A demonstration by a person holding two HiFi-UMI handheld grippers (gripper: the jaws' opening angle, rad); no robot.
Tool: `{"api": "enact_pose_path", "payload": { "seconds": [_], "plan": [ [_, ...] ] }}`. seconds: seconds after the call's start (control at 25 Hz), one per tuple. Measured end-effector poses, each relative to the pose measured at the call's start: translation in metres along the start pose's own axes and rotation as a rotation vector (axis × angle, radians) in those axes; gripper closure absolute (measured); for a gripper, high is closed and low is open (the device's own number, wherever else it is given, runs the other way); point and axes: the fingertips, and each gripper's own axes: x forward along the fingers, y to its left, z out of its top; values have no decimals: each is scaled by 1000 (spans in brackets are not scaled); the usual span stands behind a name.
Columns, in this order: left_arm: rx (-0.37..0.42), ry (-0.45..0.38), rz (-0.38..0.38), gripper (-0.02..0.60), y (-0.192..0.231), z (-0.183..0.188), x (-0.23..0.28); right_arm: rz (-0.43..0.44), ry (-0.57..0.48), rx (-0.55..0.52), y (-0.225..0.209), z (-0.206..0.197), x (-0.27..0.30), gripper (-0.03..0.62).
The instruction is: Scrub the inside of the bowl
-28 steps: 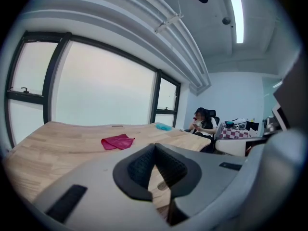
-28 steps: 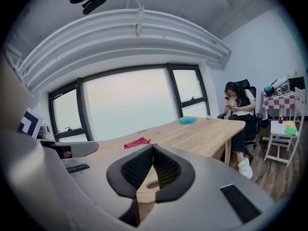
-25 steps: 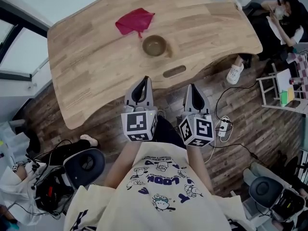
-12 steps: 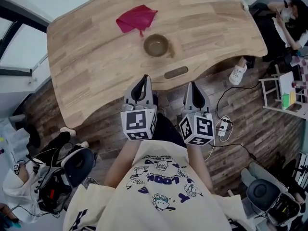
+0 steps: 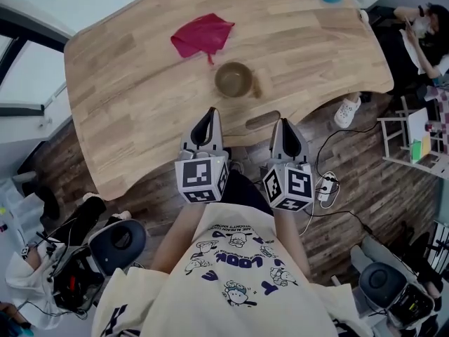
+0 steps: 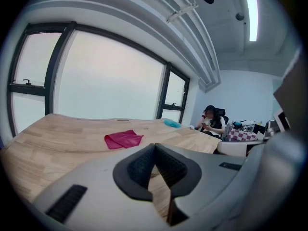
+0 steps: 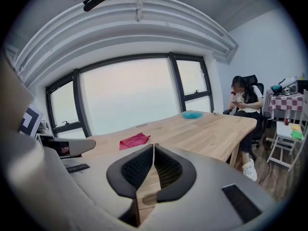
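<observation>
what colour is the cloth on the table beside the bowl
Magenta-red cloth; clearest in the head view.

We see a table (image 5: 126, 97) of pale wood jointed in strips, smooth and matt. The magenta rag (image 5: 202, 35) is soft, crumpled cloth. The brown bowl (image 5: 233, 80) has a dull sheen; its material we cannot tell. The left gripper (image 6: 154, 147) and right gripper (image 7: 153, 147) have matt grey plastic shells, and their fingers (image 6: 139, 170) are black and finely ribbed. The floor (image 5: 379, 181) is dark wood planking.
</observation>
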Motion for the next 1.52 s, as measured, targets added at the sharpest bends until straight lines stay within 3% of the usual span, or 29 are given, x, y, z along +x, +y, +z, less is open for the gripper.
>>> {"api": "enact_pose_path", "payload": {
  "seconds": [0.36, 0.72, 1.08, 1.52],
  "plan": [
    [-34, 70, -25, 552, 40, 11, 68, -59, 67, -31, -2, 7, 76, 595],
    [-72, 114, -32, 552, 47, -7, 75, -66, 123, -74, -12, -10, 87, 574],
    [-93, 174, -64, 552, 45, -28, 83, -58, 207, -122, -27, -31, 103, 513],
    [-142, 227, -68, 551, 74, -39, 100, -54, 310, -168, -19, -55, 126, 473]
  ]
}}
